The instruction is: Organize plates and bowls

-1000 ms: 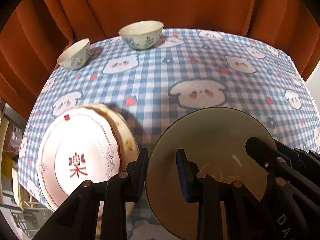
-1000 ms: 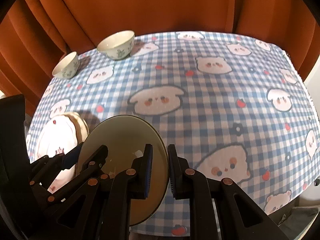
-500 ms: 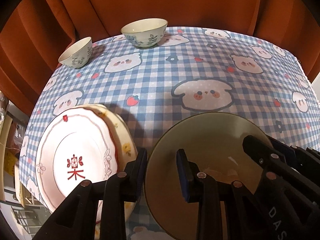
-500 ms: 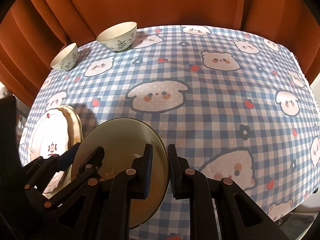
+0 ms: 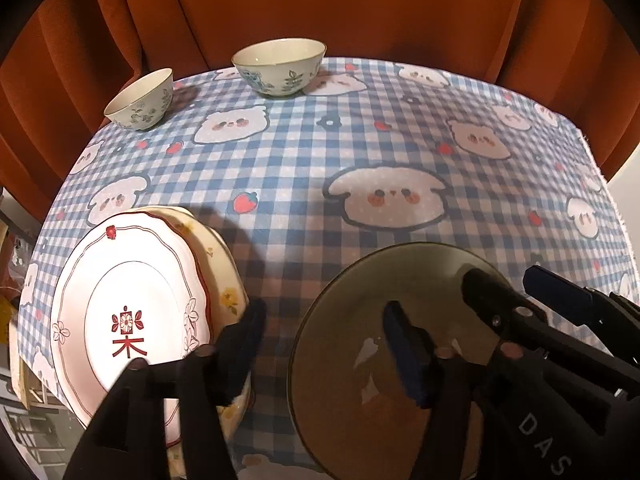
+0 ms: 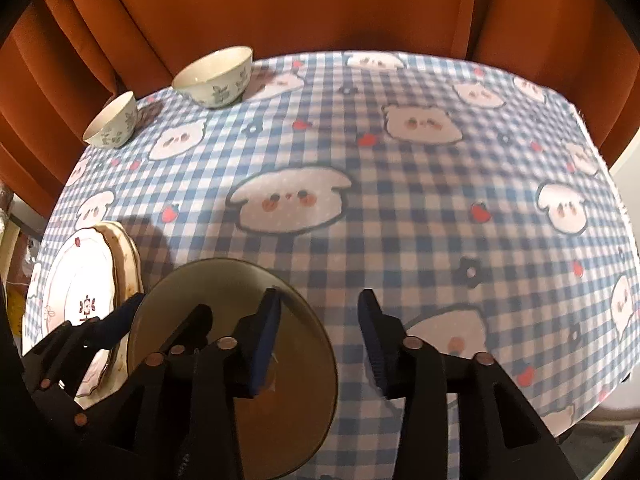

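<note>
Plate stack (image 5: pixel 132 320) is seen just left of the left gripper (image 5: pixel 324 336), its fingers spread and released, straddling the near-left rim of the dark glass plate (image 5: pixel 360 360) on the counter (image 5: pixel 360 152). Right gripper (image 6: pixel 320 336) fingers are likewise parted, nothing clamped, the plate's right rim lying between them. Stack lies leftward, so the left gripper is judged nearer. Two bowls (image 5: pixel 280 66) sit far ahead-left.

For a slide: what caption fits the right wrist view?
Right gripper open beside an olive glass plate, stacked plates at left.
</note>
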The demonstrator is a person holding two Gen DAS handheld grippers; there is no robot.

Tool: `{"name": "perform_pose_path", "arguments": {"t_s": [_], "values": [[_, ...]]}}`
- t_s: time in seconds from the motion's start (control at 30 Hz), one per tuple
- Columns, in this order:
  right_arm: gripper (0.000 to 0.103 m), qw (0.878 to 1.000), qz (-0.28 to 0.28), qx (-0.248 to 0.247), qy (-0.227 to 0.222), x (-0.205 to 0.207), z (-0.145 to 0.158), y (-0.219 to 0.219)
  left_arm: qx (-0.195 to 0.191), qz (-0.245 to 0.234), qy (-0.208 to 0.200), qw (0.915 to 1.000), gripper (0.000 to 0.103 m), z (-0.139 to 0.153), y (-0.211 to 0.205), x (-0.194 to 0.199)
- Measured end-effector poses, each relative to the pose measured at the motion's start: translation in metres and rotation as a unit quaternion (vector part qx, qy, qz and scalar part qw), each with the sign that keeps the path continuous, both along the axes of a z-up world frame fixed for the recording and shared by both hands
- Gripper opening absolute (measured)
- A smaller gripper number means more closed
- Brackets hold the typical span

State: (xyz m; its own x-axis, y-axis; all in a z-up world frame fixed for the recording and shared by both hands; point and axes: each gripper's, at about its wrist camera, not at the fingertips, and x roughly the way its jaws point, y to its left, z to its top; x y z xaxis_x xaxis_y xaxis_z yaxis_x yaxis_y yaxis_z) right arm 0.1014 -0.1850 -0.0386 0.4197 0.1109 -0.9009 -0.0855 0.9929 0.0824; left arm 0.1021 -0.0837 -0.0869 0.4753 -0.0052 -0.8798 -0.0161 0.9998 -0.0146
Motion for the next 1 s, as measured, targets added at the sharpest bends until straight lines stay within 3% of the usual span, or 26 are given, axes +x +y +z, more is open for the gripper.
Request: {"name": "perform_pose_path", "arguments": {"t_s": [0.13,0.53,1.0], "values": [[0.06,1.0,0.009,0.016,-0.004,-0.004,0.008,0.001,0.004,-0.006,-0.014,0.9999,0.073,0.01,0.0,-0.005],[0.069,0.998,0.033,0.004,-0.049,-0.012,0.044,0.028,-0.007,0.004,-0.055,0.9984,0.076,0.041,0.032,-0.014],[0.071,0.999,0.019,-0.002,-0.046,-0.001,0.048,0.128,-0.002,0.003,-0.044,0.999,0.076,0.045,0.129,-0.002]]}}
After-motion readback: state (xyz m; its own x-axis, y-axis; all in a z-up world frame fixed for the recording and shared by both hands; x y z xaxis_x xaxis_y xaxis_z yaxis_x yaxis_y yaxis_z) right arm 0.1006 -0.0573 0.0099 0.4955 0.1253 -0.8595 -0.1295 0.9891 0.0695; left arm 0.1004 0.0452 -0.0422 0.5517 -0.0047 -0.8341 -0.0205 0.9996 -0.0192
